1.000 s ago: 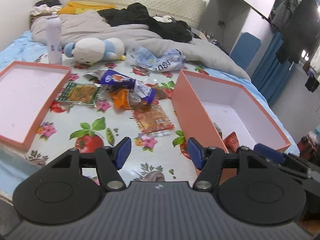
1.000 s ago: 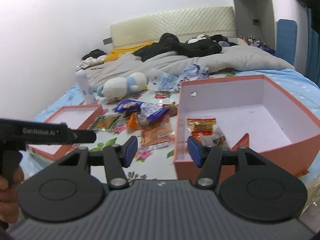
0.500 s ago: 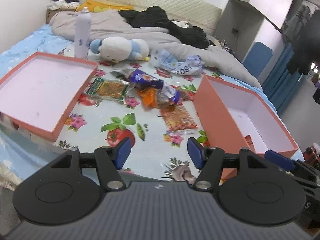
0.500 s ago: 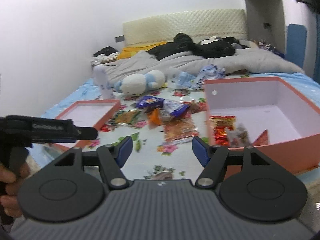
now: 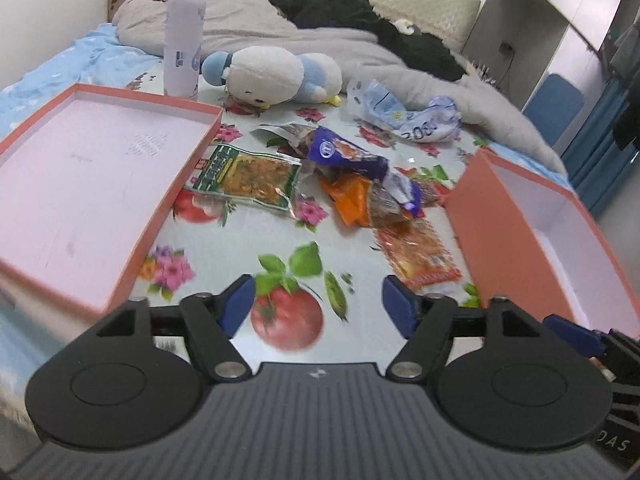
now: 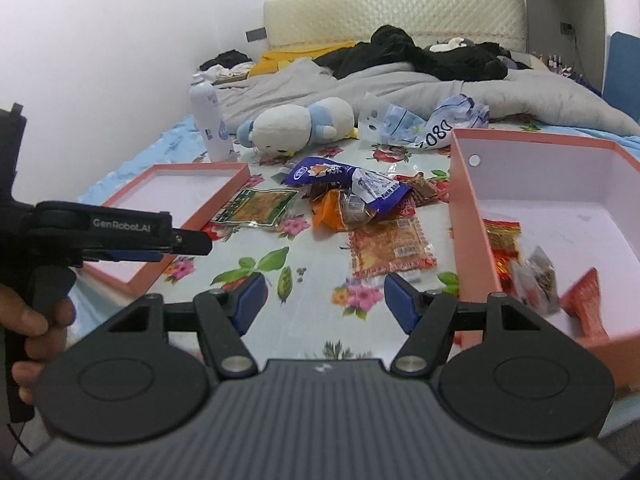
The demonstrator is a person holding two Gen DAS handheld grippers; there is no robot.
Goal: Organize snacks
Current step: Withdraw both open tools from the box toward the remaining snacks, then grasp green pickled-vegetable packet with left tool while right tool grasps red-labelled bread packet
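Several snack packets lie heaped on the flowered cloth between two boxes: a green-edged packet point(image 5: 248, 178), a purple bag point(image 5: 348, 154), an orange wrapper point(image 5: 350, 200) and a red-orange packet point(image 5: 418, 250). The deep orange box point(image 6: 560, 216) on the right holds a few packets point(image 6: 502, 240). My left gripper point(image 5: 318, 306) hovers over the cloth short of the heap, its jaws opening with nothing between them. My right gripper point(image 6: 326, 298) is open and empty too, just near of the red-orange packet point(image 6: 390, 246). The left gripper's body point(image 6: 116, 228) shows at the left of the right wrist view.
A shallow orange lid point(image 5: 80, 184) lies at the left. Behind the heap are a white and blue plush toy point(image 5: 272, 74), a white bottle point(image 5: 182, 40), a crumpled plastic bag point(image 5: 408, 116), a grey duvet and dark clothes. A hand point(image 6: 28, 320) grips the left handle.
Both grippers have moved forward and lower toward the snack heap. The jaws of both stand wider apart than a second ago.
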